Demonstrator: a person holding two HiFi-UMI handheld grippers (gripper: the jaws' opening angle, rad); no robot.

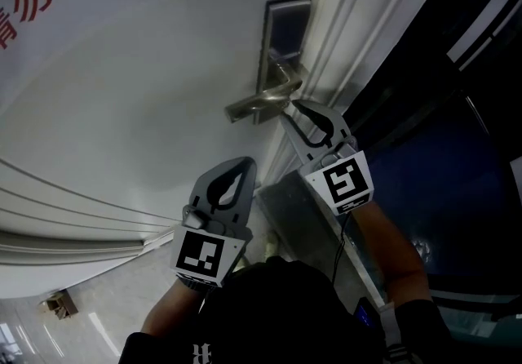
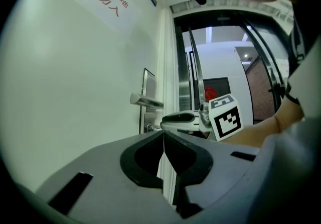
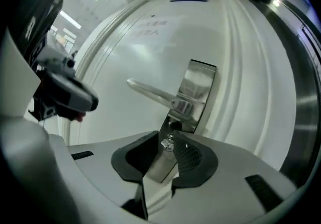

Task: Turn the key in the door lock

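Left gripper [image 1: 235, 173] nearest, held back from white door [image 1: 155, 77], jaws pressed together, nothing between. Right gripper [image 1: 297, 111] up at metal lock plate [image 3: 199, 85], just below lever handle [image 1: 261, 99]. Jaws narrow, tips pinching key [image 3: 167, 142] that sits in lock.

Left gripper [image 1: 243, 163] and right gripper [image 1: 294, 107]: grey, black-lined, 1 white black-patterned cube [image 1: 200, 255] each; thin black cable [image 1: 343, 241] under right gripper.

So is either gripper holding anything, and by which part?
The right gripper pinches the key by its head; the left gripper is shut on nothing.
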